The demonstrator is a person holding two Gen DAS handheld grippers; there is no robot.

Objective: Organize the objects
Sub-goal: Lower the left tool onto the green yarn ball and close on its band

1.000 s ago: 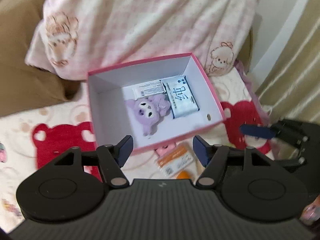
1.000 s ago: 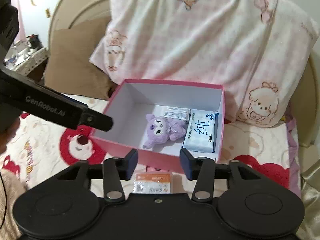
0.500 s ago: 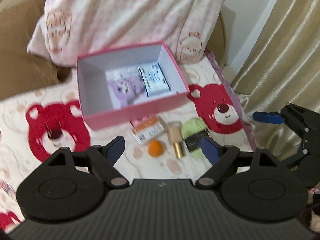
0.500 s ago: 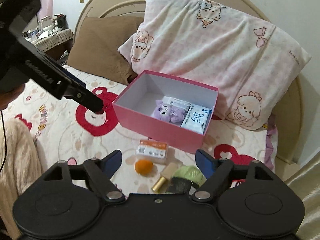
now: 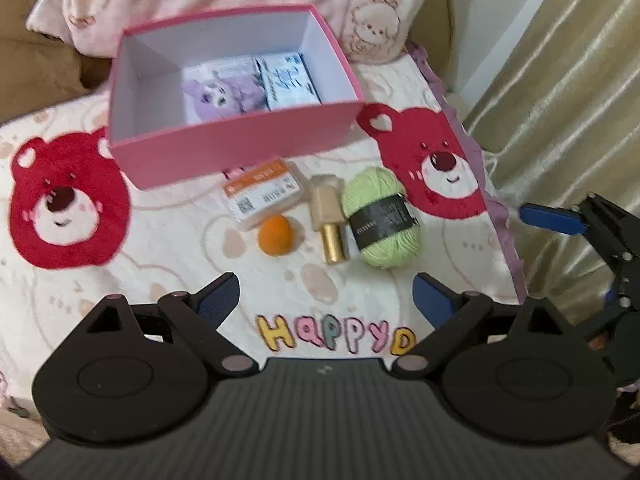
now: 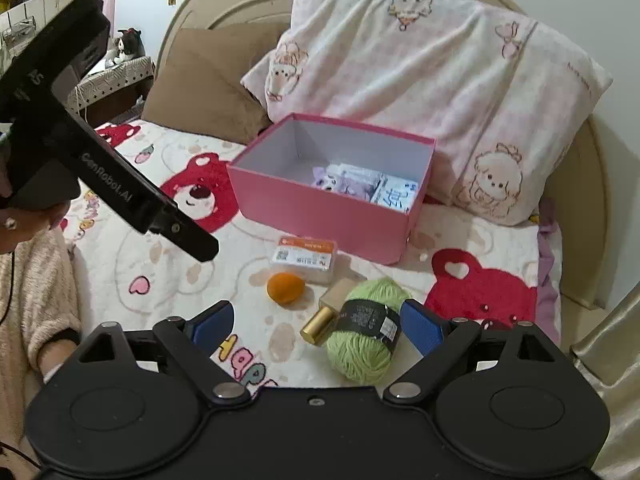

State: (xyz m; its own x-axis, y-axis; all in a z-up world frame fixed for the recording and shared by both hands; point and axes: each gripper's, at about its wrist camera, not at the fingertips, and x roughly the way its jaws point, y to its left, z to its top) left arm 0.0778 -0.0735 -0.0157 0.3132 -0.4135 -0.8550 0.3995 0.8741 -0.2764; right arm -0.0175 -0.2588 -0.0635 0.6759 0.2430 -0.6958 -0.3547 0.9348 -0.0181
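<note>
Pink box (image 5: 240, 148): open-topped, on the bed's bear-print blanket (image 5: 160, 248), in front of a pink pillow (image 6: 420, 64); a brown cushion (image 6: 208, 80) lies left of that pillow.
Inside the box: purple plush toy (image 5: 220, 94) at the middle, white tissue pack (image 5: 290, 80) touching its right side, a white packet partly under the plush; the left part of the box floor is bare.
Left tongs (image 5: 326, 298): empty, blue-padded jaws spread wide and just been opening further, hovering over the blanket's "HAPPY" lettering, short of the loose items.
Orange-and-white packet (image 5: 262, 194): flat on the blanket, just in front of the box's front wall.
Orange ball (image 5: 275, 235): just in front of the packet, apart from the box.
Gold-capped bottle (image 5: 329, 216): lying on its side right of the ball, cap toward the camera, beside the yarn.
Green yarn ball (image 5: 382, 218): rightmost loose item, black paper band around it, near the red bear print.
Right tongs (image 6: 316, 326): empty, jaws wide apart and just been opening further; in the right wrist view the yarn and the bottle cap sit between the pads, untouched.
Person: a beige sleeve (image 6: 32, 300) at the far left of the right wrist view.
</note>
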